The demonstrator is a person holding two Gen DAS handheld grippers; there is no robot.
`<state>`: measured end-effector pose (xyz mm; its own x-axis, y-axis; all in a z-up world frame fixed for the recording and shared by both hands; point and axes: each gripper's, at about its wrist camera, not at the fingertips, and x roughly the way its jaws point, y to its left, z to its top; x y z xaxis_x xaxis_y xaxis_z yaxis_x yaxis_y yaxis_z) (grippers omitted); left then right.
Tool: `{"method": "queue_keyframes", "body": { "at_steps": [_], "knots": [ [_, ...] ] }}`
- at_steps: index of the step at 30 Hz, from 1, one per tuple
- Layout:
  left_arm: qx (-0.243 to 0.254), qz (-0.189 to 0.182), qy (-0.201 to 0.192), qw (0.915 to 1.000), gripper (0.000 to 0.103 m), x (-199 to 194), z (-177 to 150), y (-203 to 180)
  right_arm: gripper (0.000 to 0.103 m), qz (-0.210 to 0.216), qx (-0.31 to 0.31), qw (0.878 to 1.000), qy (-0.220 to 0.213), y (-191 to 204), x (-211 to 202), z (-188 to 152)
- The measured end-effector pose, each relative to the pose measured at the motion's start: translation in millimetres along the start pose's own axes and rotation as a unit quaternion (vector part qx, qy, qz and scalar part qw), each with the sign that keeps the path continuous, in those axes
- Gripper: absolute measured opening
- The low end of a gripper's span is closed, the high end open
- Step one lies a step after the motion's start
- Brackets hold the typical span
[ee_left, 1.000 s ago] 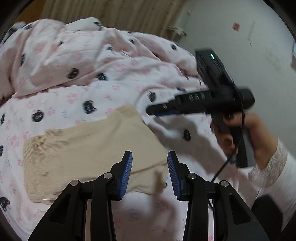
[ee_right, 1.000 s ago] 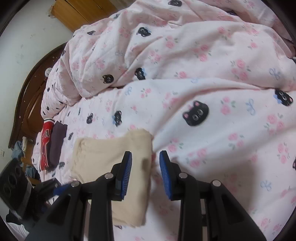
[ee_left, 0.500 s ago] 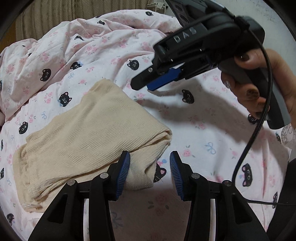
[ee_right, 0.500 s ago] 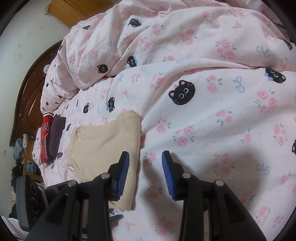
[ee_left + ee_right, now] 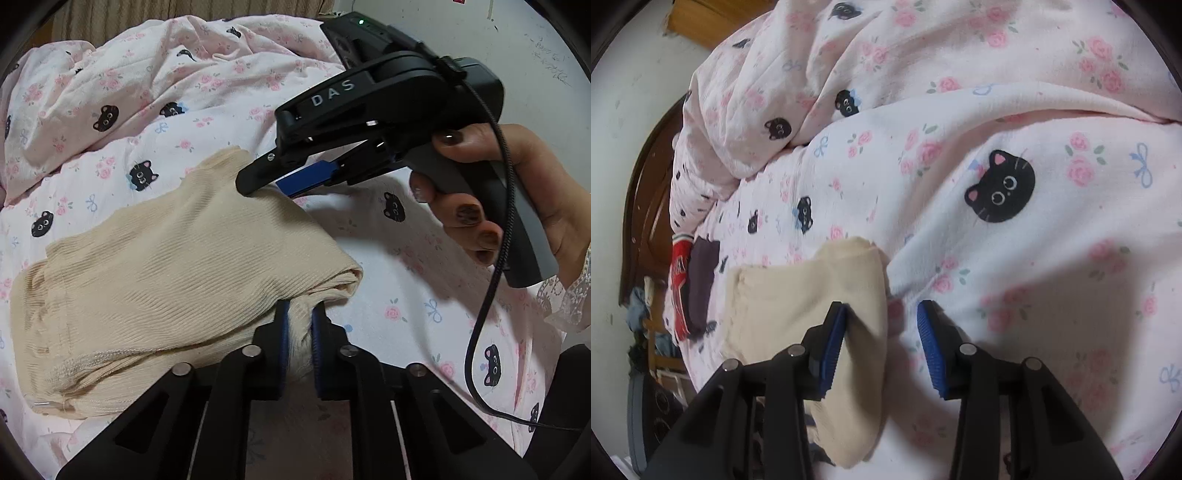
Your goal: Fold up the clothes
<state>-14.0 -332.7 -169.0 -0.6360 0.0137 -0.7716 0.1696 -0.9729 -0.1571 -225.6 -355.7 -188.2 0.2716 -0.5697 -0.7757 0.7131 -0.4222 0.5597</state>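
A folded beige ribbed garment (image 5: 177,273) lies on the pink cat-print bed sheet (image 5: 399,295). My left gripper (image 5: 299,325) is shut on the garment's near right corner, and cloth bunches between its blue pads. My right gripper (image 5: 266,186), held by a person's hand (image 5: 491,192), rests at the garment's far right corner. In the right wrist view, the right gripper (image 5: 882,332) has its jaws opening. The beige garment (image 5: 798,295) has its folded edge between them, beside the left pad (image 5: 833,343), and nothing presses on it.
A crumpled pink duvet (image 5: 155,70) is heaped along the back of the bed. Folded red and dark clothes (image 5: 692,284) lie at the far left beside a wooden headboard (image 5: 642,206). A black cable (image 5: 480,332) hangs from the right gripper.
My left gripper sank onto the garment's near corner and shut on it. The right gripper came down to the far corner, and its jaws widened.
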Motion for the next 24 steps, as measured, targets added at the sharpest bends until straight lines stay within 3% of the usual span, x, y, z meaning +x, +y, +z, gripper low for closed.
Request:
{"method": "queue_keyframes", "body": {
  "at_steps": [3, 5, 8, 18, 24],
  "knots": [
    [-0.01, -0.005, -0.011, 0.9999, 0.006, -7, 2, 3, 0.036, 0.01, 0.01, 1.0, -0.008, 0, 0, 3],
    [-0.021, -0.011, -0.017, 0.9996, 0.006, -12, 2, 8, 0.022, 0.012, 0.013, 1.0, -0.011, 1, 1, 6],
    [-0.043, -0.025, -0.023, 0.9985, 0.006, -18, 3, 11, 0.009, 0.014, 0.013, 1.0, -0.016, 4, 1, 8],
    [-0.121, -0.073, -0.048, 0.9888, 0.006, -39, -4, 32, 0.008, 0.022, 0.007, 0.999, -0.035, 21, -20, 12],
    [-0.15, -0.09, -0.08, 0.9814, 0.006, -60, -6, 42, 0.009, -0.017, -0.008, 0.999, -0.039, 42, -31, 13]
  ]
}}
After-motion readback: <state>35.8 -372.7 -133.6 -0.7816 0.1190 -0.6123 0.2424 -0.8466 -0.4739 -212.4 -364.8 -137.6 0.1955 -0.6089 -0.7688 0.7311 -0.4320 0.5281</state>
